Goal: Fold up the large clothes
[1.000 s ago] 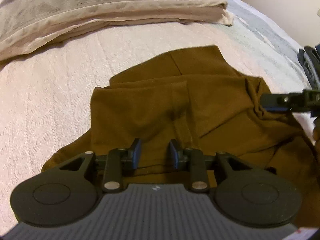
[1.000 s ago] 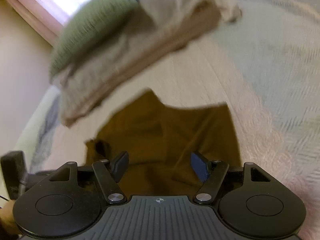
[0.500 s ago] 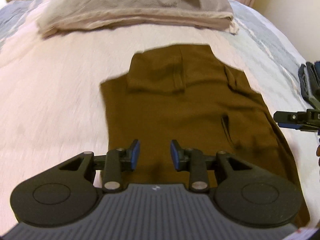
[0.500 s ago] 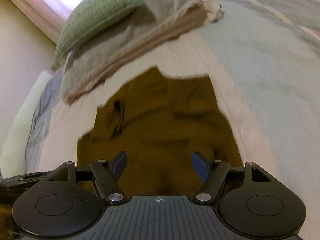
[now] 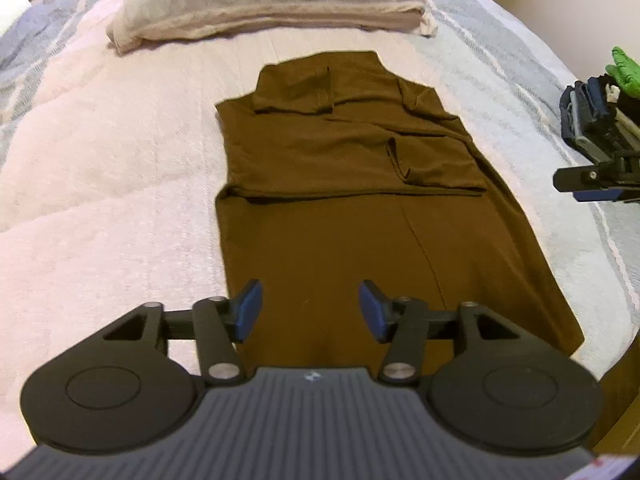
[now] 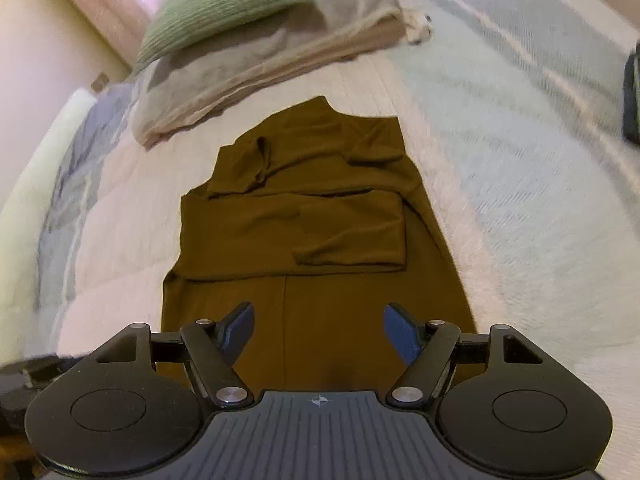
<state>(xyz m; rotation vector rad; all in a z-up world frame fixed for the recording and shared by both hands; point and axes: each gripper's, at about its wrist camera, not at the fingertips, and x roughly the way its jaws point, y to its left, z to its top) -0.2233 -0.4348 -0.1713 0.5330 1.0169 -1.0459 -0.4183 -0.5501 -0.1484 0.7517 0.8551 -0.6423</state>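
A large brown garment [image 5: 360,208] lies flat and lengthwise on the bed, its sleeves folded across the upper body; the same brown garment [image 6: 312,240] fills the middle of the right wrist view. My left gripper [image 5: 310,310] hovers open above the near hem, nothing between its blue pads. My right gripper [image 6: 318,332] is open too, above the near hem, empty. In the left wrist view the right gripper [image 5: 592,180] shows at the right edge, off the garment's side.
A pale quilted bedspread [image 5: 100,152] covers the bed. A beige folded blanket [image 5: 272,4] lies at the head, with a green pillow [image 6: 224,4] on it. Dark folded items and something green [image 5: 600,112] sit at the right edge.
Both grippers have drawn back toward the near hem and the garment now lies stretched out flat. My left gripper's fingers have spread wider apart. The right gripper stayed open.
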